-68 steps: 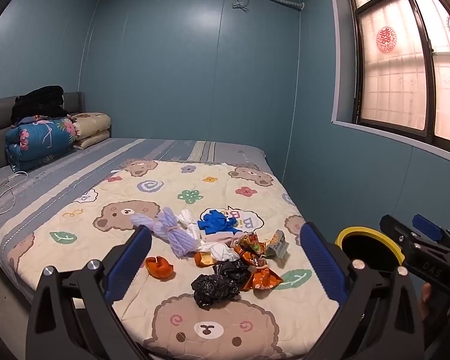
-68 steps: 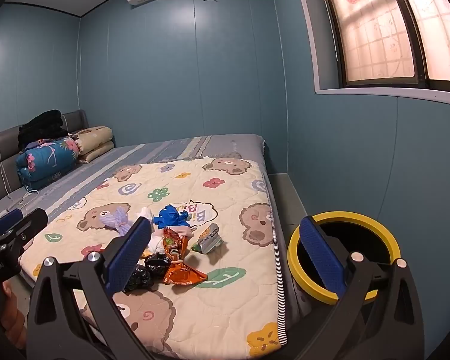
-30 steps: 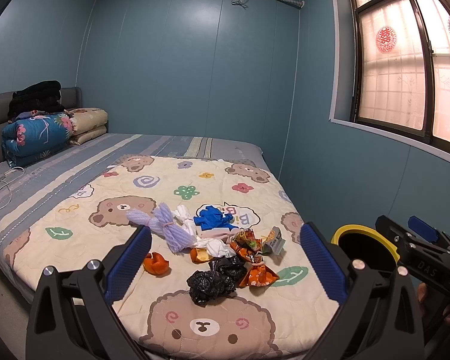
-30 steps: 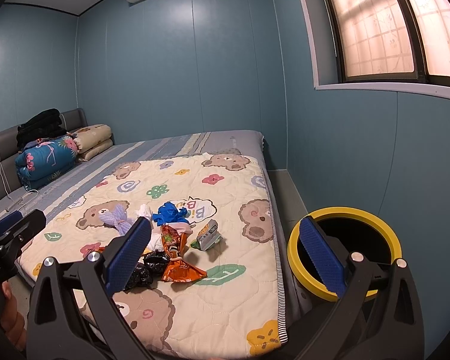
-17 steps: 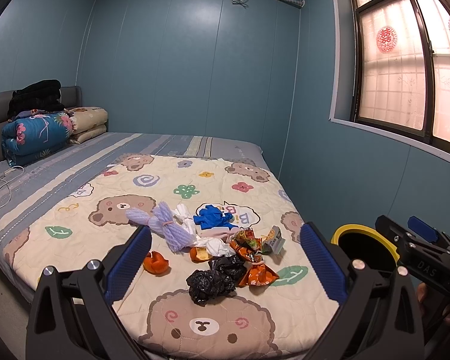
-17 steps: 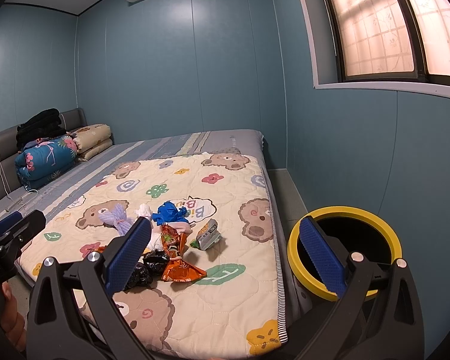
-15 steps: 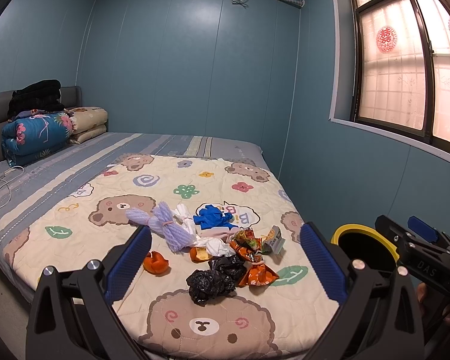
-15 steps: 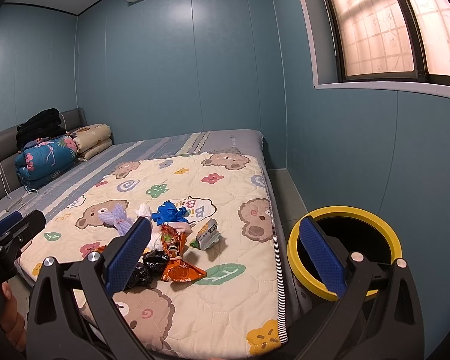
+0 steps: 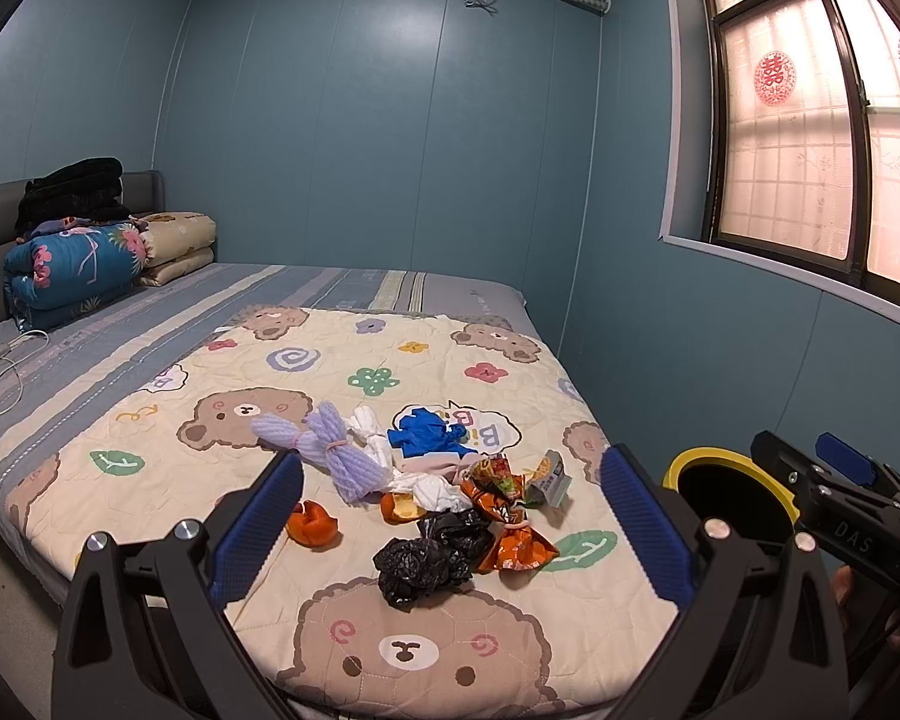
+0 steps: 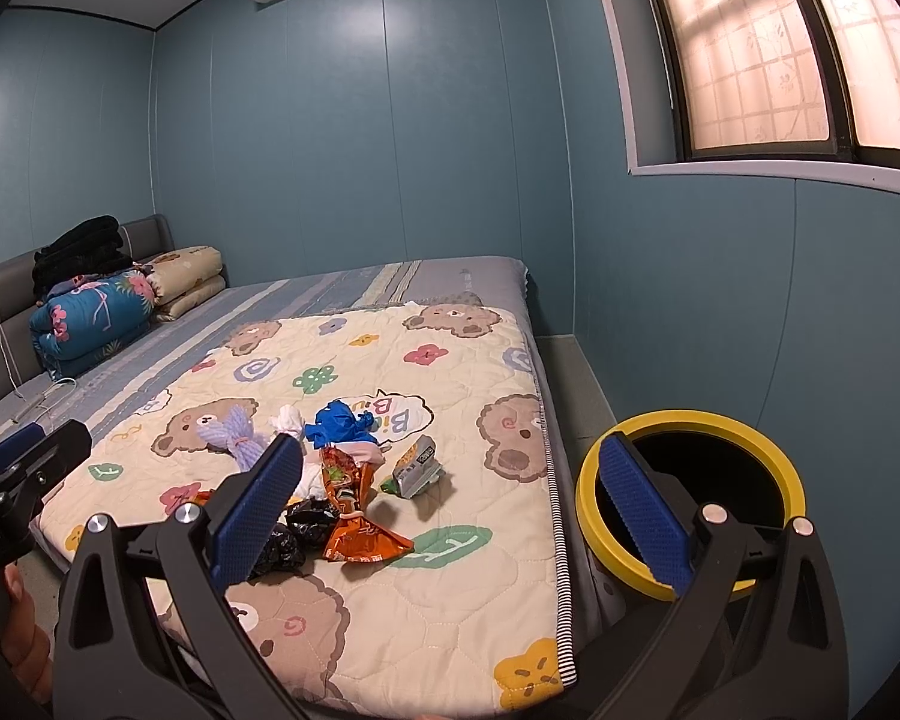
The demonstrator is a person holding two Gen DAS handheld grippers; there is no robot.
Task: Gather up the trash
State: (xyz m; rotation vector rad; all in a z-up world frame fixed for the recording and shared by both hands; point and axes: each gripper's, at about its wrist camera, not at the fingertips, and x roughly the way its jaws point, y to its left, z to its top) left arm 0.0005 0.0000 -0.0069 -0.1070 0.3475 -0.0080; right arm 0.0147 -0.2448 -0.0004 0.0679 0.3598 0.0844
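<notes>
A heap of trash lies on the bear-print quilt (image 9: 390,354): a black crumpled bag (image 9: 420,561), orange snack wrappers (image 9: 507,525), a blue glove (image 9: 426,435), a purple mesh bundle (image 9: 336,450), white tissue (image 9: 432,489), orange peel (image 9: 312,525) and a small grey carton (image 9: 552,477). The same heap shows in the right wrist view, with the orange wrapper (image 10: 354,531) and carton (image 10: 417,468). A black bin with a yellow rim (image 10: 690,426) stands on the floor right of the bed. My left gripper (image 9: 447,531) and right gripper (image 10: 447,507) hover open and empty, short of the heap.
Folded blankets (image 9: 72,267) and pillows are stacked at the headboard, and a white cable (image 9: 0,384) lies on the striped sheet. Blue walls and a window (image 9: 810,150) close the right side. A narrow strip of floor (image 10: 570,372) runs between bed and wall.
Both views have barely shifted over the last second; earlier the left gripper was slightly nearer the heap. Both grippers stay open, and the trash has not moved.
</notes>
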